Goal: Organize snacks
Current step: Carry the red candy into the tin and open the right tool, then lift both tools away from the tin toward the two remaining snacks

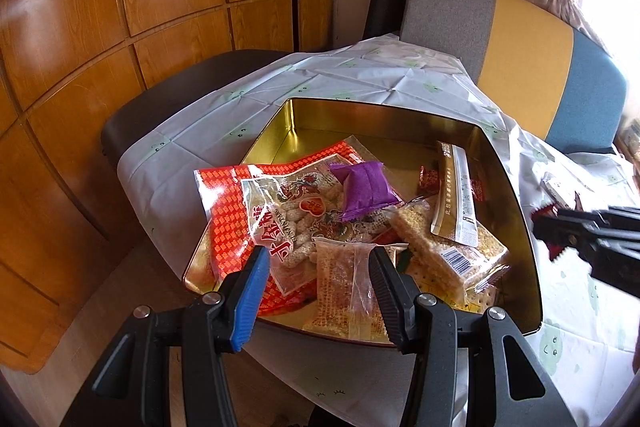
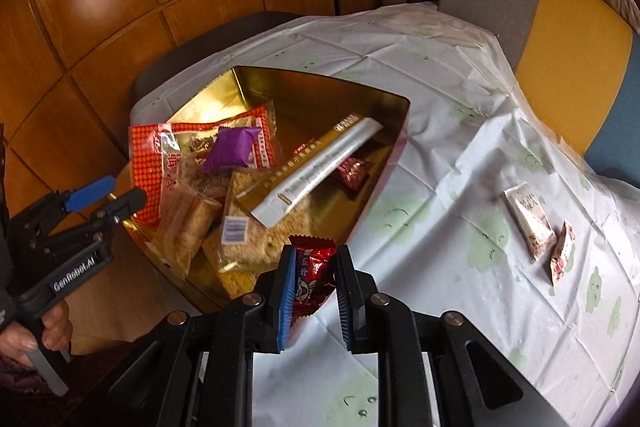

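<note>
Below the right gripper (image 2: 316, 291) jaws, the red candy wrapper's (image 2: 310, 287) lower end is hidden; print on the two small packets (image 2: 528, 227) right of them — too small to read.

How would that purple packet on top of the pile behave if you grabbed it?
The purple packet looks puffy, so probably light and squashy. Its wrapper seems smooth, perhaps slippery. Perched atop the red peanut bag, it may slide off if nudged.
</note>
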A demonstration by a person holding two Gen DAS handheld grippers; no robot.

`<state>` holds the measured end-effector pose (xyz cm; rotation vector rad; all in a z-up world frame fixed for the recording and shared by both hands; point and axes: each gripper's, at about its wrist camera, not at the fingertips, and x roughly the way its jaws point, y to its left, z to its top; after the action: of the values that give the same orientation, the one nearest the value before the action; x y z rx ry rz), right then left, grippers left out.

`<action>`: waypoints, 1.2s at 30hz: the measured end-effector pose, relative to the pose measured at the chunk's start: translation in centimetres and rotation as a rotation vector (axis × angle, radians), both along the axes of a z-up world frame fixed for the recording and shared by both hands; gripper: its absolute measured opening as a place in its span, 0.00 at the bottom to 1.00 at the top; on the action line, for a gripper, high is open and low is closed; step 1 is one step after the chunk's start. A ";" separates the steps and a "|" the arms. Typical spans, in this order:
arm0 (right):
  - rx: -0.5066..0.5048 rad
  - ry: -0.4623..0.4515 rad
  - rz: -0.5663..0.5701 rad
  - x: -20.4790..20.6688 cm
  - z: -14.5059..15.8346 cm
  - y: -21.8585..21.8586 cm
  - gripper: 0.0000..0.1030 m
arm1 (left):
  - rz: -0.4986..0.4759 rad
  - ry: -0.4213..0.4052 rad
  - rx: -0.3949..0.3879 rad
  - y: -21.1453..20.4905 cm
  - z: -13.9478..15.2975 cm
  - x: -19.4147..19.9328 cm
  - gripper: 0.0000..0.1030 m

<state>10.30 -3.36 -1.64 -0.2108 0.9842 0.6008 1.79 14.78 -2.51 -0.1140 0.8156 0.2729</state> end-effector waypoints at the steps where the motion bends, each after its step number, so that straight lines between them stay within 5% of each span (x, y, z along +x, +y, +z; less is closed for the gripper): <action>1: 0.008 -0.001 -0.001 0.3 0.1 0.5 0.18 | -0.001 0.001 0.001 0.0 0.0 0.0 0.51; 4: 0.018 -0.010 -0.017 1.6 -0.1 2.1 0.21 | 0.002 0.001 0.003 0.2 0.0 0.0 0.51; 6: 0.017 -0.011 -0.032 2.2 -0.4 2.8 0.36 | 0.008 0.005 0.001 0.4 -0.1 0.0 0.51; 21: 0.013 -0.025 -0.113 0.3 -1.1 -0.1 0.36 | 0.012 0.008 0.000 0.3 -0.2 0.0 0.51; 36: -0.027 -0.053 -0.206 -2.3 -1.4 -7.0 0.37 | -0.096 -0.011 0.048 -3.7 1.3 -0.1 0.51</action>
<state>7.99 -10.37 -3.01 -0.1464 0.9494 0.3914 1.67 11.11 -1.17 -0.0312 0.8007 0.2013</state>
